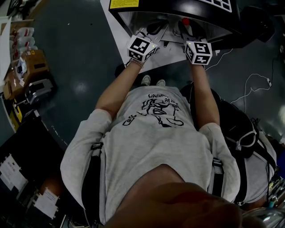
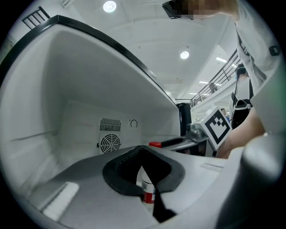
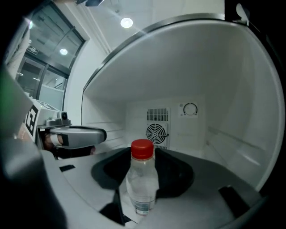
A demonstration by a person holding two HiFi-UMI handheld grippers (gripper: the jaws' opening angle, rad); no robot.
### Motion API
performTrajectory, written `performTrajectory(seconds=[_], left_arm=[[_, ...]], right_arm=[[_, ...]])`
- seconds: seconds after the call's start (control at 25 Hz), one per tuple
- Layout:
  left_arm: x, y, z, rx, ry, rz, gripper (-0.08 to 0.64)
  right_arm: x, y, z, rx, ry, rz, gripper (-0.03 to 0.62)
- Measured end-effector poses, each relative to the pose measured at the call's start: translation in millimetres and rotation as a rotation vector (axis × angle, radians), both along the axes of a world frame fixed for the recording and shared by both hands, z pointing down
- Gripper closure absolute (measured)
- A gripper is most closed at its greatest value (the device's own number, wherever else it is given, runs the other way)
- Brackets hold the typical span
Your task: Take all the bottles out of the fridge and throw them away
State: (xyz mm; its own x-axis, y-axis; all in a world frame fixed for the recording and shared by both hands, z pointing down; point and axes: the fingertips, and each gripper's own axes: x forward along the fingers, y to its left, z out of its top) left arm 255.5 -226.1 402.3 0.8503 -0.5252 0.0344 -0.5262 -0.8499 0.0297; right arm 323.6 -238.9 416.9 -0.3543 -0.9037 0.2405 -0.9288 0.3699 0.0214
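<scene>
Clear red-capped bottle [image 3: 142,188] clamped wide in right gripper [image 3: 144,167] fingers; red-labelled bottle [image 2: 148,190] pinched in left gripper [image 2: 144,172] fingers, both inside fridge [image 3: 214,89]. Risk: smooth plastic slipping; bottles clipping fridge edge on withdrawal.

1. This looks like a lab or workshop hall: a bare dark grey floor [image 1: 80,49] with a white cable [image 1: 249,87] trailing loose.
2. Cardboard boxes [image 1: 33,60] and dark labelled cases [image 1: 22,164] crowd one side.
3. There is a high white ceiling with round lights [image 2: 109,6], a railed upper gallery [image 2: 219,82] and glass walls [image 3: 44,62].
4. A small fridge [image 3: 201,67] stands among it all.
</scene>
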Motion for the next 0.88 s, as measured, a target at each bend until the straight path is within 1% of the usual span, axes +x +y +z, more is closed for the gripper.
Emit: performTrajectory(seconds=[0.32, 0.6, 0.88], left_arm=[[-3.0, 18.5, -26.3, 0.011, 0.014, 0.021, 0.552], [-7.7, 31.9, -48.8, -0.006, 0.060, 0.034, 0.552], [-8.7, 49.4, -69.6, 0.007, 0.071, 0.055, 0.551]], right_arm=[[-3.6, 21.5, -22.4, 0.004, -0.013, -0.008, 0.422], [-8.5, 42.5, -41.8, 0.011, -0.028, -0.025, 0.423], [-15.1, 62.9, -61.1, 0.028, -0.010, -0.040, 0.425]])
